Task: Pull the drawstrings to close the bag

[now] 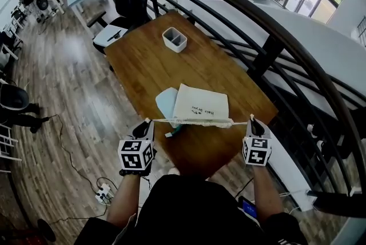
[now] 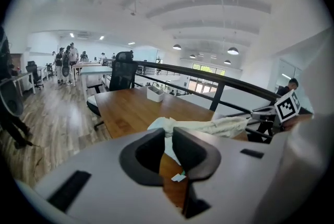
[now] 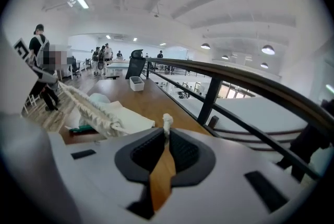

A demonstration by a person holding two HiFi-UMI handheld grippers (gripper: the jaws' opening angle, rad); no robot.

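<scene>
Two grippers, one cream cloth drawstring bag (image 1: 200, 105), mouth gathered, at the near end of the brown wooden table (image 1: 148, 61).
Head view: the bag half hides a pale blue item (image 1: 166, 102), perhaps a pouch. Left gripper view: the left gripper (image 2: 168, 137) pinches one white cord end (image 2: 168, 125). Right gripper view: the right gripper (image 3: 167, 137) pinches the second, knotted cord end (image 3: 167, 121).

small dark print on white bag (image 1: 201, 102), too small to read

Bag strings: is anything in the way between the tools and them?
Nothing. The left tool and right tool each pinch a string end, with the bag and its bunched mouth stretched between them.
</scene>
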